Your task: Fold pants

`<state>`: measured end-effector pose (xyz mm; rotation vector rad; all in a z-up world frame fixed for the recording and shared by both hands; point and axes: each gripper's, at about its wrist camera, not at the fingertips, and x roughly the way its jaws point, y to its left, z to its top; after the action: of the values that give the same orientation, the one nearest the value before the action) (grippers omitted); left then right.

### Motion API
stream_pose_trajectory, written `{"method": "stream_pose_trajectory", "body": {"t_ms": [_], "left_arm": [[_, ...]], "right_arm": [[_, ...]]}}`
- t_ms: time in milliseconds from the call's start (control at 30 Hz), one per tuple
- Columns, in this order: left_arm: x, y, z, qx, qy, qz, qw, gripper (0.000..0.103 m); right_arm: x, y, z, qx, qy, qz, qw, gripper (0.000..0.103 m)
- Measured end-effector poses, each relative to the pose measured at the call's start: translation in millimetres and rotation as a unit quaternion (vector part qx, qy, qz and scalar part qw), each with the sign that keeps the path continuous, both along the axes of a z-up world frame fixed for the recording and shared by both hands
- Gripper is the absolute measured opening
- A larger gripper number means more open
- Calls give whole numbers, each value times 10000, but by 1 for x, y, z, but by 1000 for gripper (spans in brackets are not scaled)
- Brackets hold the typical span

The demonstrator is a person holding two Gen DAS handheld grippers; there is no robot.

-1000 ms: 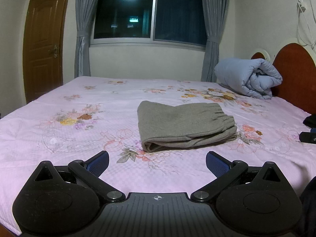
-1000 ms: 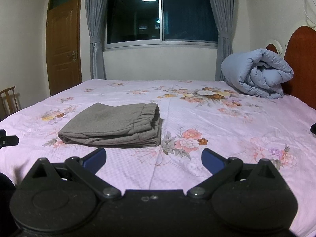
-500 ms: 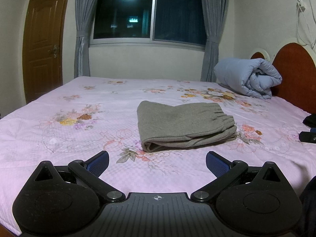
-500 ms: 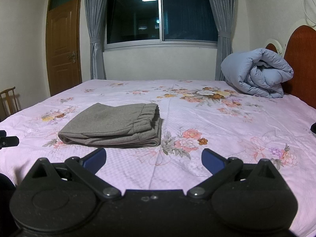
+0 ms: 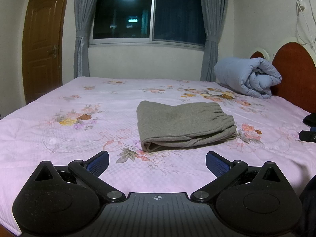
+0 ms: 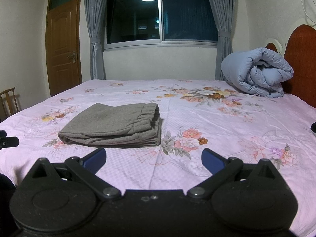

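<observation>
Grey pants (image 5: pixel 181 124) lie folded into a flat rectangle on the pink floral bed sheet (image 5: pixel 79 138), elastic waistband toward the right. They also show in the right wrist view (image 6: pixel 114 126), left of centre. My left gripper (image 5: pixel 157 161) is open and empty, held back from the pants near the bed's front edge. My right gripper (image 6: pixel 153 159) is open and empty, also short of the pants, to their right. Neither touches the fabric.
A rolled light-blue duvet (image 5: pixel 248 77) rests against the red-brown headboard (image 5: pixel 296 73) at the back right. A wooden door (image 5: pixel 43 45) and a curtained window (image 5: pixel 146 13) stand beyond the bed. A wooden chair (image 6: pixel 7 102) stands at the left.
</observation>
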<state>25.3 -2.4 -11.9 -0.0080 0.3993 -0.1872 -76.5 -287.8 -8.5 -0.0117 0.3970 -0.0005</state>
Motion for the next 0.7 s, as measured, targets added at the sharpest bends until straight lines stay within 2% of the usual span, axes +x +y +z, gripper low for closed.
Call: {"method": "stream_pose_trajectory", "body": {"t_ms": [700], "left_arm": [[0, -1, 0, 12, -6, -4, 10000, 103]], "right_arm": [[0, 1, 0, 8, 0, -5, 10000, 97]]}}
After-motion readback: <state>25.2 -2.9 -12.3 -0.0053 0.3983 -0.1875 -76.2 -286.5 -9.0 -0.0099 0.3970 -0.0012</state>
